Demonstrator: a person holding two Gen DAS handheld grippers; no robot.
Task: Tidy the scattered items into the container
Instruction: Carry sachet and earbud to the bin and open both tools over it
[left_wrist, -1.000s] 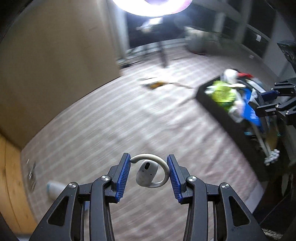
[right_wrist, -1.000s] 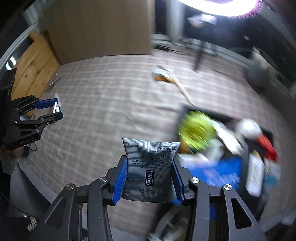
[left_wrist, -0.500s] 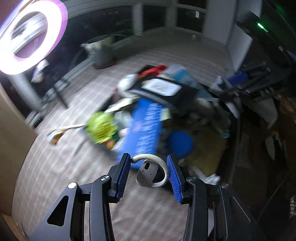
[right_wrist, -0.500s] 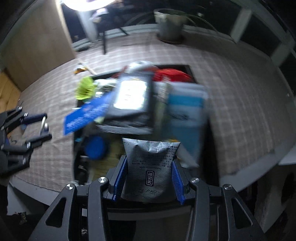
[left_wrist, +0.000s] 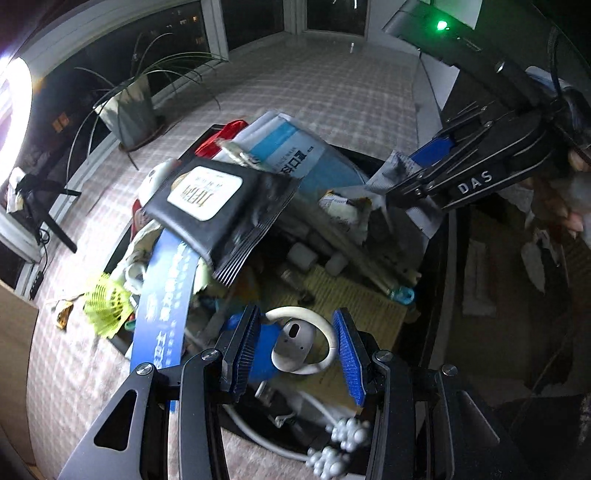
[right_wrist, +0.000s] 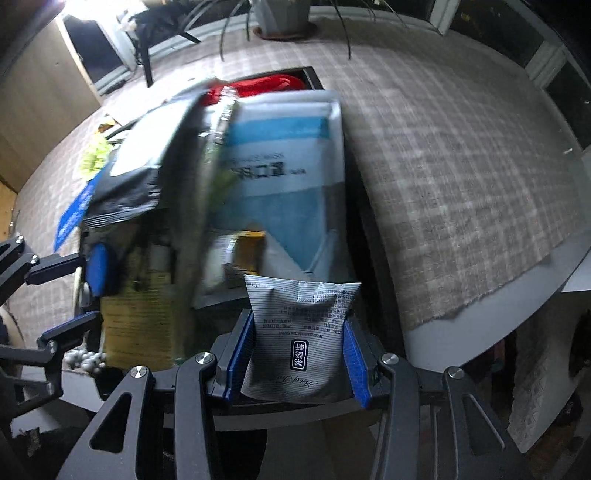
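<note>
left gripper clamped on a white earbud, lower centre over the packed black container, right gripper pinching a striped grey sachet

Both wrist views close above container

White ear-hook earbud between blue ribbed pads on black jaws. Silver-grey pinstriped sachet, black label, over in the other jaws. Black container: black pouch with a white label, pale-blue-and-white pack, neon-yellow mesh. Grey-beige check tablecloth on the tabletop.
</note>
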